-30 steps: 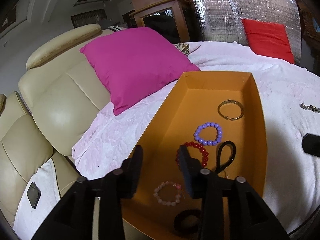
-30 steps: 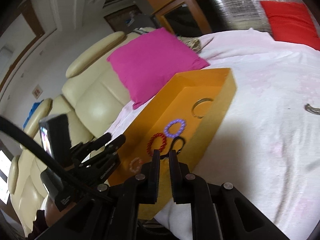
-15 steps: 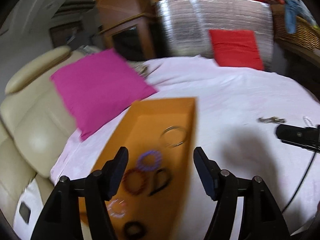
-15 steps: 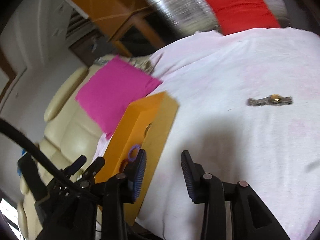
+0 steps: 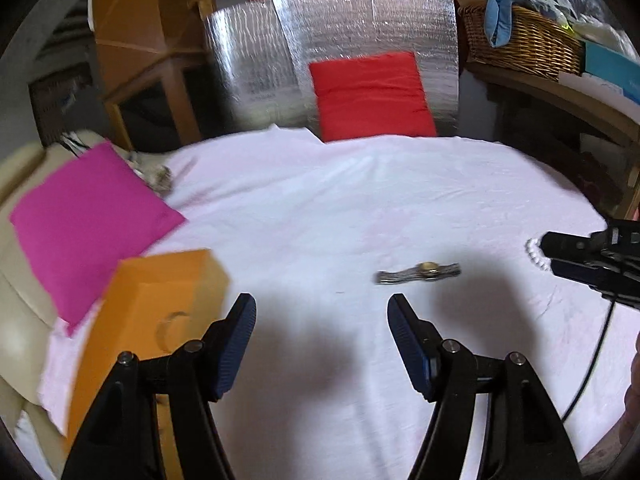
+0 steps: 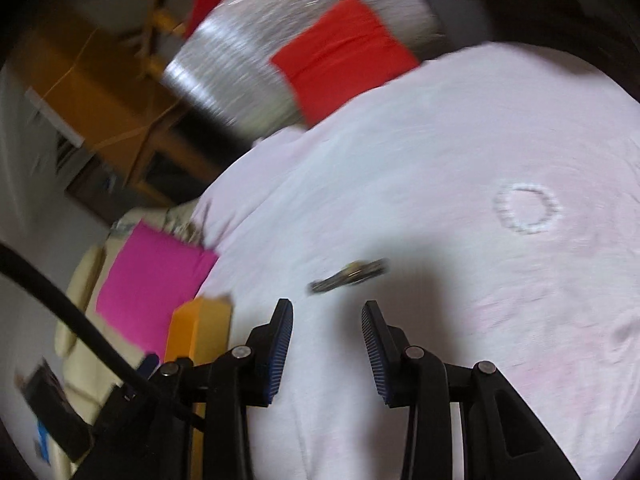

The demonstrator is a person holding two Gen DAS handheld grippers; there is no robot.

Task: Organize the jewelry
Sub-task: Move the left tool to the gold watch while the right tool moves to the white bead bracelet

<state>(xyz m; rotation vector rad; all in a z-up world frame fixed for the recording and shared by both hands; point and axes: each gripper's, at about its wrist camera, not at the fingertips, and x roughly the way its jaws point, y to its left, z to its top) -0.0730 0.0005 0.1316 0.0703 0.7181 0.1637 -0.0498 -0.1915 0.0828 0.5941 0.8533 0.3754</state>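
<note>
A metal wristwatch (image 5: 418,272) lies flat on the white cloth, a little ahead and right of my left gripper (image 5: 322,310), which is open and empty. The right wrist view shows the same watch (image 6: 348,275) just beyond my right gripper (image 6: 327,311), open with nothing between its pads. A white bead bracelet (image 6: 526,209) rests farther right on the cloth; in the left wrist view only part of this bracelet (image 5: 534,255) shows behind the right gripper's tip. The orange box (image 5: 160,320) sits at the left, a gold bangle (image 5: 174,330) dimly visible inside.
A magenta cushion (image 5: 88,220) leans on the cream sofa (image 5: 16,304) left of the box. A red cushion (image 5: 370,94) stands against a silver foil panel (image 5: 260,56) at the back. A wicker basket (image 5: 524,40) sits on a shelf, back right.
Both grippers swung right, away from the box and over the cloth toward the watch. Both opened: the left widened, the right went from shut to parted. The box slid to the left edge.
</note>
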